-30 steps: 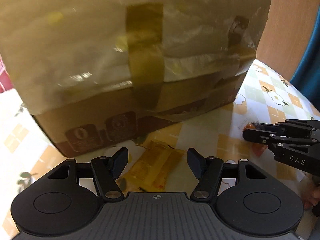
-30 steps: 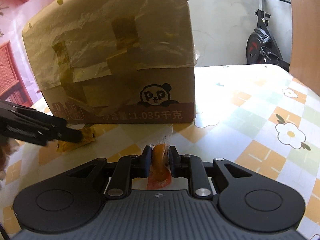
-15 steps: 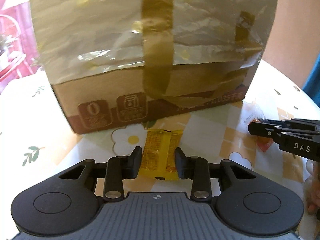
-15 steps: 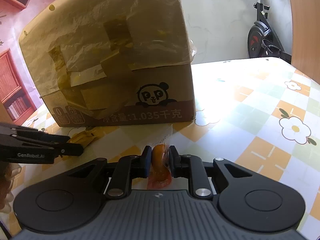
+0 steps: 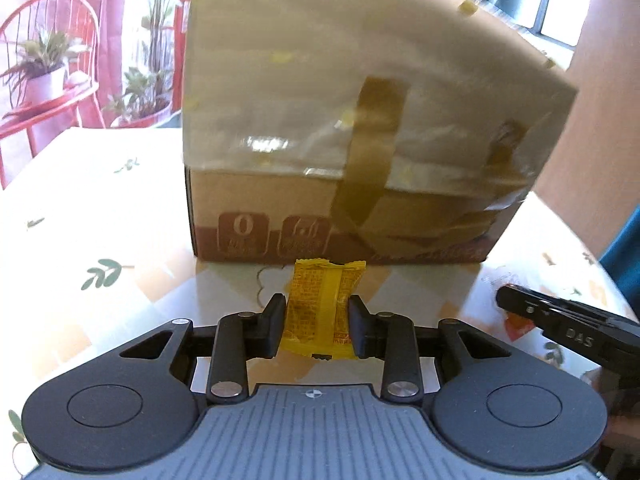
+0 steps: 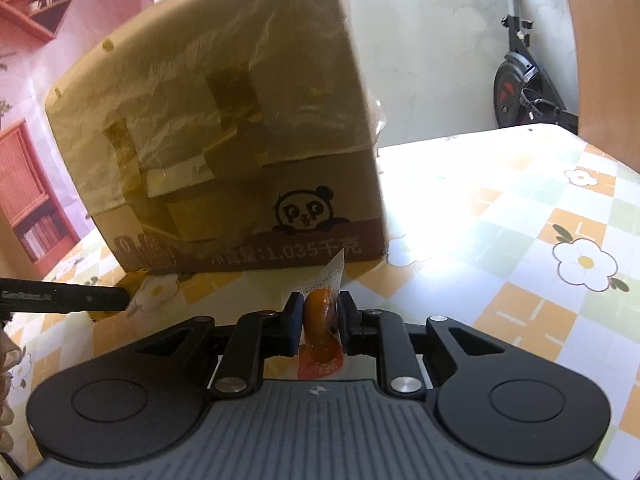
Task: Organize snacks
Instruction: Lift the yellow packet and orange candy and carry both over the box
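Observation:
My left gripper (image 5: 318, 316) is shut on a flat yellow snack packet (image 5: 324, 304), lifted off the tablecloth in front of the taped cardboard box (image 5: 340, 140). My right gripper (image 6: 319, 316) is shut on a clear-wrapped orange snack (image 6: 318, 320), whose wrapper tip sticks up toward the box (image 6: 224, 140). Each gripper shows in the other's view: the right one (image 5: 560, 326) at the right edge of the left wrist view, the left one (image 6: 64, 300) at the left edge of the right wrist view.
The tall cardboard box with a panda logo stands close ahead on the flower-patterned table (image 6: 520, 240). Red chairs with potted plants (image 5: 44, 80) stand beyond the table's left side. An exercise bike (image 6: 524, 80) is behind on the right, and a red bookshelf (image 6: 28, 192) is at far left.
The left gripper's jaws went from wide open around the yellow packet on the table to shut on it, then lifted it and drew back from the box. The right gripper kept its grip, nearly still.

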The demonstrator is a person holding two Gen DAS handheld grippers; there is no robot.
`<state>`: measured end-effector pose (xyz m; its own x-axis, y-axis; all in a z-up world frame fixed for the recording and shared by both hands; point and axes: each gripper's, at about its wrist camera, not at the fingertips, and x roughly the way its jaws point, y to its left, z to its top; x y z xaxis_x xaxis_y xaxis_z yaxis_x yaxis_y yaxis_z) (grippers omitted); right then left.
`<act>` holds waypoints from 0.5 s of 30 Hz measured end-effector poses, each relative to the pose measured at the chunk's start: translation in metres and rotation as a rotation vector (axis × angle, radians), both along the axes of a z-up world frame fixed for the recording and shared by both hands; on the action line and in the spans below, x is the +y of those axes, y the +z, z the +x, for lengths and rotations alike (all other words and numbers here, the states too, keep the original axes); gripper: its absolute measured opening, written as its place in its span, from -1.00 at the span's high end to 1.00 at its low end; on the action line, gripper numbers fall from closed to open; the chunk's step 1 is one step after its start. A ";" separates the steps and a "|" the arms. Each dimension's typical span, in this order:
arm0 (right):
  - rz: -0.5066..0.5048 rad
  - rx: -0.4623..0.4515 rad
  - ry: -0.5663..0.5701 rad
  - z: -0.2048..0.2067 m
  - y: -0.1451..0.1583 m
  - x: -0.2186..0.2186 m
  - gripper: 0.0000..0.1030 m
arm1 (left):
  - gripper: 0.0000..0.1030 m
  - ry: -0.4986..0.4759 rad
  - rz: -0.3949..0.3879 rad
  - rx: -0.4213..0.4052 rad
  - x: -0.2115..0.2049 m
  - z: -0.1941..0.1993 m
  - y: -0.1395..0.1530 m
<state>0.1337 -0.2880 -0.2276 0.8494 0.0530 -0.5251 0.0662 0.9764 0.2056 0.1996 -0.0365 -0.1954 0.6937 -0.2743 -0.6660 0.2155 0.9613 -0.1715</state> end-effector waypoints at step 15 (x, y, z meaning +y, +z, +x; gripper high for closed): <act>-0.006 -0.295 -0.055 -0.028 0.110 -0.010 0.62 | 0.32 0.032 -0.099 -0.306 0.032 -0.016 0.130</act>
<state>0.1057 -0.2983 -0.1177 0.9669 0.0008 -0.2551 0.0568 0.9742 0.2185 0.1839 -0.0042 -0.0656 0.8669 -0.3022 -0.3964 0.2416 0.9503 -0.1962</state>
